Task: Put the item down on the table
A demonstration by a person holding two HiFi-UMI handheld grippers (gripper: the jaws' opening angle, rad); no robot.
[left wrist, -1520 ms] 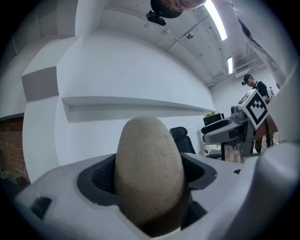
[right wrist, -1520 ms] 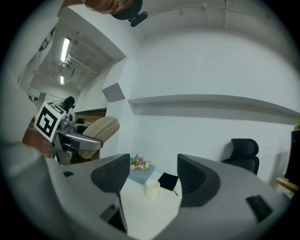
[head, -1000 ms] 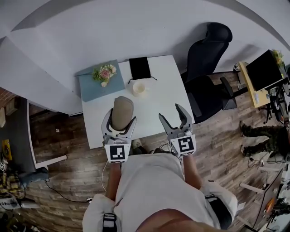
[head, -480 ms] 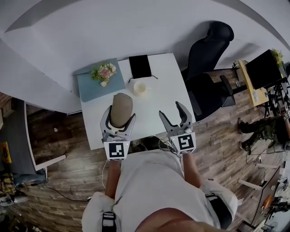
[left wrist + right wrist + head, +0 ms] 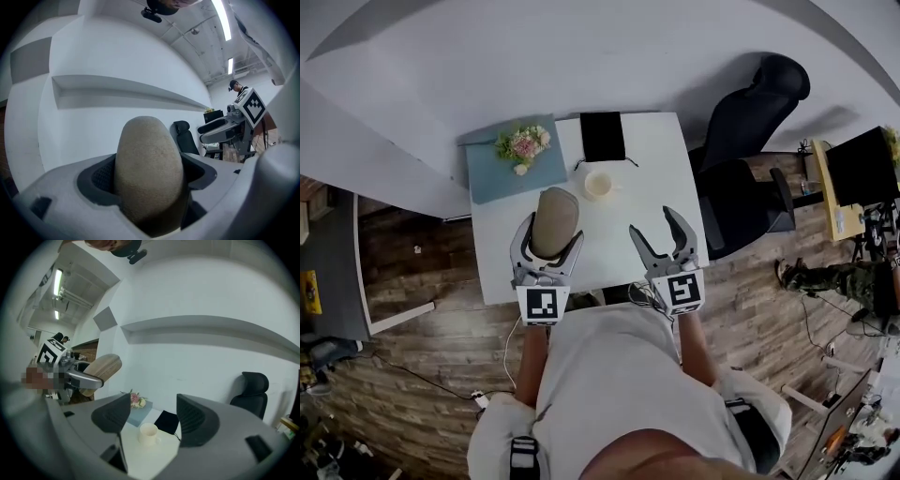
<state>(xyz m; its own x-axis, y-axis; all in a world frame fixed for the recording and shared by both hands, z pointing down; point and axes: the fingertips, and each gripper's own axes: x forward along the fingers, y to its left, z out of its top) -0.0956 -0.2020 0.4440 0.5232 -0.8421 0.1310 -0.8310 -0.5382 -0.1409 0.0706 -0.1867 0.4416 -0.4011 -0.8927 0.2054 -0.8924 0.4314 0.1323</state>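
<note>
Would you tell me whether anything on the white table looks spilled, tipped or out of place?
Nothing stands out. The cream cup stands upright with no spill, the flowers lie on the blue mat, and the black pad lies flat at the far edge. The left gripper holds the tan oval item.

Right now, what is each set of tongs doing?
Left tongs: shut on the tan oval item.
Right tongs: apart but closing, nothing between them.

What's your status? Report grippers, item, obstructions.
Left gripper shut on tan oval item, above table. Right gripper empty, jaws closing. Cup just ahead.
</note>
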